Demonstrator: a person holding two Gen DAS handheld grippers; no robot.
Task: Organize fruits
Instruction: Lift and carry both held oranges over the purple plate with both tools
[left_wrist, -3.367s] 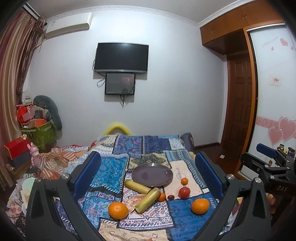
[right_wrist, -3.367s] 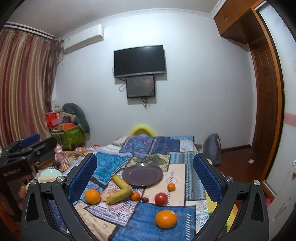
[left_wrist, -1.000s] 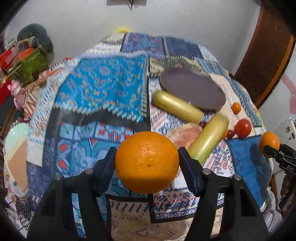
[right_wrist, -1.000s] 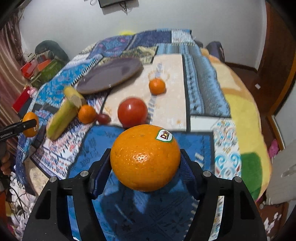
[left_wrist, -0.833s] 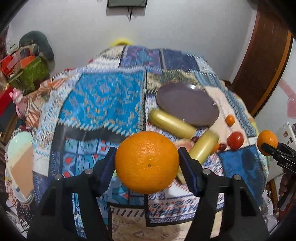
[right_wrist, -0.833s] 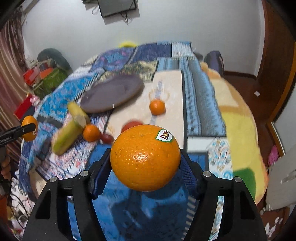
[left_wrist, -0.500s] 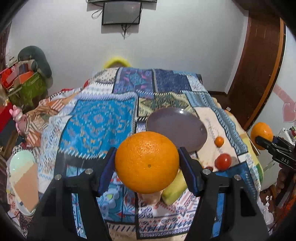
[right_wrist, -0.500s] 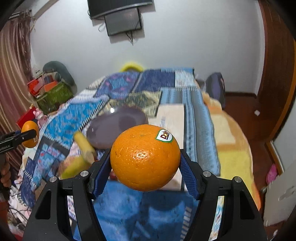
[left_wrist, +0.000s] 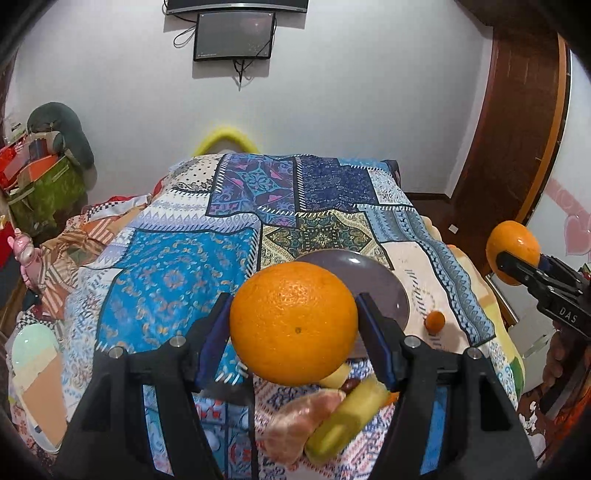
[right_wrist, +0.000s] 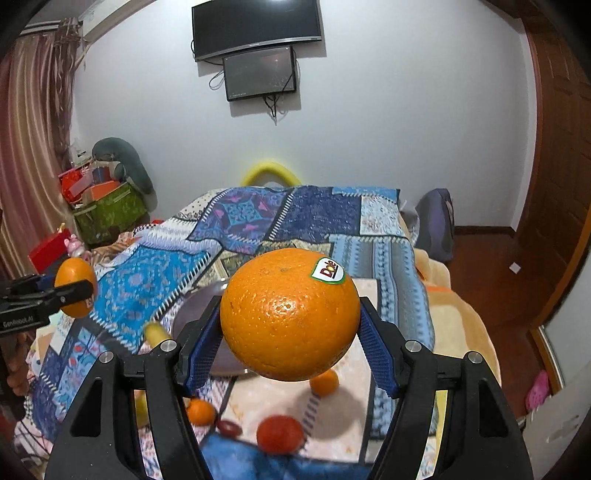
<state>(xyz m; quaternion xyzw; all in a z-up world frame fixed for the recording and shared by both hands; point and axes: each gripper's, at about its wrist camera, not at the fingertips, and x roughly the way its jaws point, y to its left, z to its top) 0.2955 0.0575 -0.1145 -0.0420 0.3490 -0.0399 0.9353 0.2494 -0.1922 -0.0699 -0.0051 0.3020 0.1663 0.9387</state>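
My left gripper (left_wrist: 293, 325) is shut on a large orange (left_wrist: 291, 321) and holds it in the air above the bed, near the purple plate (left_wrist: 380, 280). My right gripper (right_wrist: 290, 317) is shut on another orange with a Dole sticker (right_wrist: 288, 314), also above the bed, near the plate (right_wrist: 192, 317). Each gripper shows in the other's view: the right one (left_wrist: 517, 258) at the right edge, the left one (right_wrist: 74, 286) at the left. Below lie a tomato (right_wrist: 280, 434), small oranges (right_wrist: 324, 382) (left_wrist: 434, 320), a yellow-green fruit (left_wrist: 343, 424) and a pinkish piece (left_wrist: 299, 417).
The patchwork bedspread (left_wrist: 177, 266) covers the bed. A green box with clutter (right_wrist: 107, 214) stands at the far left by the curtain. A dark bag (right_wrist: 436, 221) and wooden floor lie right of the bed. A TV (right_wrist: 255, 29) hangs on the far wall.
Both grippers were open and empty 3.4 s ago. Over the last second both, each holding its orange, have lifted and tilted up from the bedspread toward the plate.
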